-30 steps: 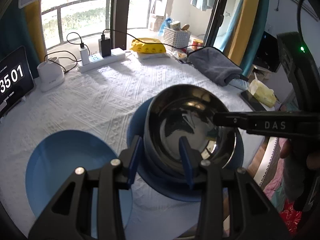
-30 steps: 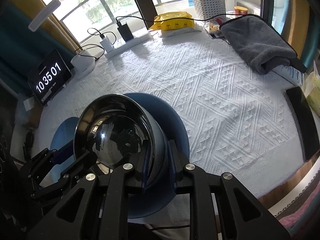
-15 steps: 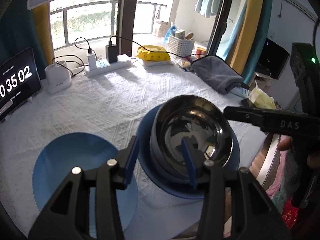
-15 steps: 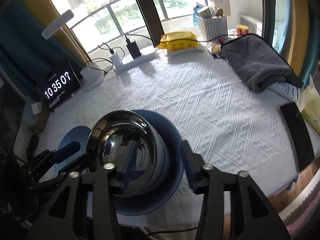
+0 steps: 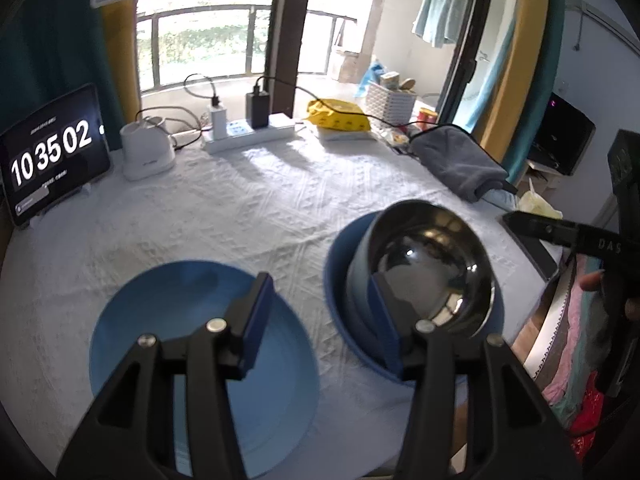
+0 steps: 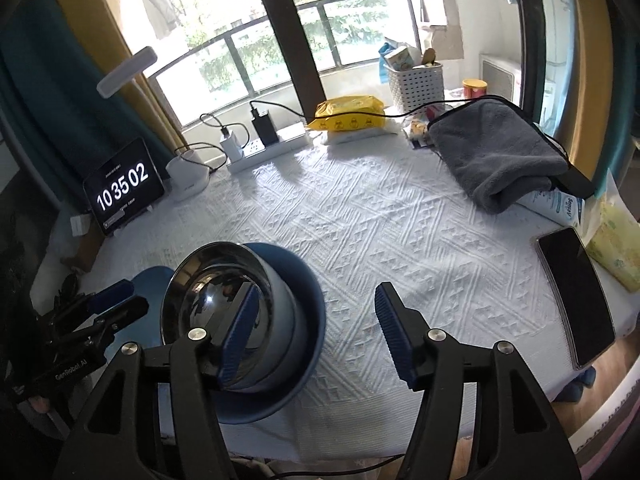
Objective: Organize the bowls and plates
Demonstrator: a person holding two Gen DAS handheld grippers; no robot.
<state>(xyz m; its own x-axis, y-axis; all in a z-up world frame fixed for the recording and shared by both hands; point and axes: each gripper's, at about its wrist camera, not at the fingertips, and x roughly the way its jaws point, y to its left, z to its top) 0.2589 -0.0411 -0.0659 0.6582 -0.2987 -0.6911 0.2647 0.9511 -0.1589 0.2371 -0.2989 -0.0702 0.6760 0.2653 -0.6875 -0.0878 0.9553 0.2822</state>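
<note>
A shiny steel bowl [image 5: 434, 268] sits nested in a pale blue bowl [image 5: 357, 280] on a dark blue plate [image 5: 338, 256] near the table's front edge. A second blue plate [image 5: 168, 320] lies to its left. My left gripper [image 5: 320, 320] is open and empty, above the gap between the plate and the stack. My right gripper [image 6: 316, 336] is open and empty, just right of the stack, with the steel bowl [image 6: 212, 280], pale bowl [image 6: 284, 312] and dark plate [image 6: 308, 292] by its left finger. The second plate [image 6: 154, 276] is mostly hidden.
A white textured cloth [image 6: 380, 220] covers the table. At the back stand a tablet clock [image 5: 48, 156], a white charger base [image 5: 146, 152], a power strip [image 5: 248, 136], a yellow packet [image 5: 340, 116] and a basket [image 6: 416, 76]. A grey towel [image 6: 496, 160] and a phone [image 6: 576, 296] lie right.
Both grippers have opened, let go of the bowl stack and drawn back and up. The left one has shifted left over the lone plate. The stack now rests on the dark plate.
</note>
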